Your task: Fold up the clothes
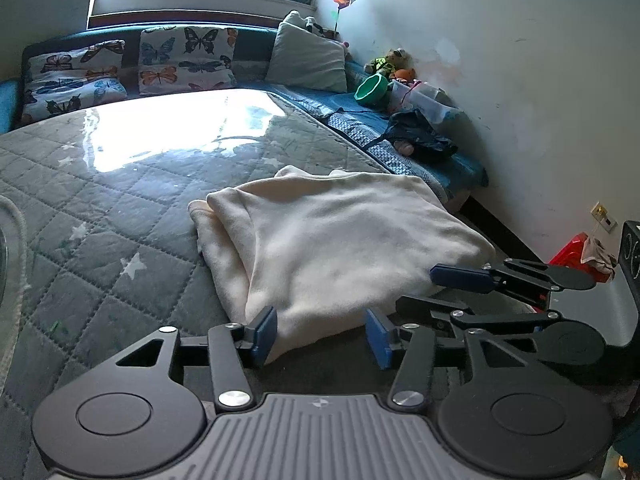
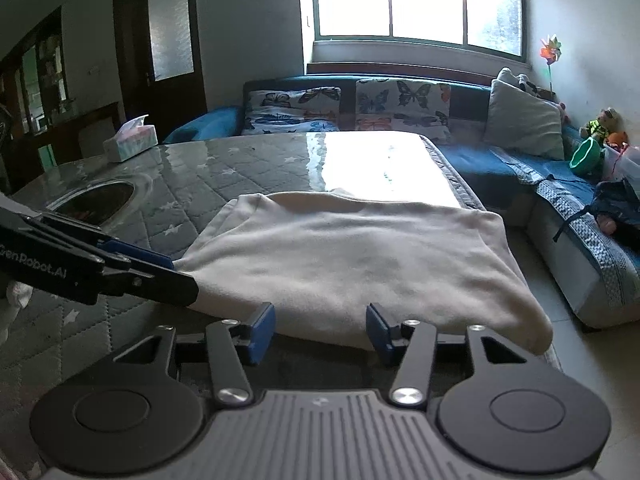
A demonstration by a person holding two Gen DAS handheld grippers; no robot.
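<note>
I see the folded cream garment (image 1: 340, 240) lying flat on the quilted table (image 1: 100, 208), long axis crosswise, just ahead of my left gripper (image 1: 322, 334) and right gripper (image 2: 320, 330), both spread wide, empty.

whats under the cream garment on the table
The cream garment lies on the grey quilted star-pattern table cover, its right edge drooping past the table edge. Whatever sits between its folded layers is hidden.
</note>
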